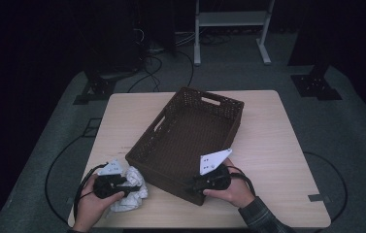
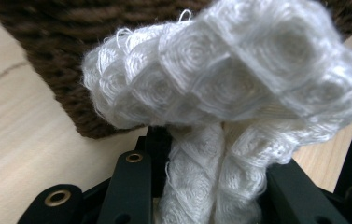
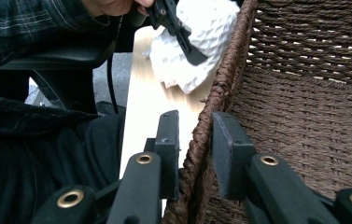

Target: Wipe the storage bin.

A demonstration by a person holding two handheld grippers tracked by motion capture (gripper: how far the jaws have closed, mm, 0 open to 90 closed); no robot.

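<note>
High view is showing a light wooden table (image 1: 273, 145) with a dark brown woven basket (image 1: 190, 141) lying at an angle in its middle, one corner reaching toward the near edge. The left gripper (image 1: 131, 188) is sitting near the near left corner of the table, and its jaws are pressing on a white crumpled cloth (image 1: 131, 190) that is lying on the table just beside the basket's near left side. In the left gripper view the cloth (image 2: 229, 93) is bunching up between the two black jaws, which are squeezing it from both sides. The right gripper (image 1: 196, 183) is resting at the basket's near corner. In the right gripper view its jaws are standing one on each side of the basket's rim (image 3: 206, 126), clamped on the woven wall.
</note>
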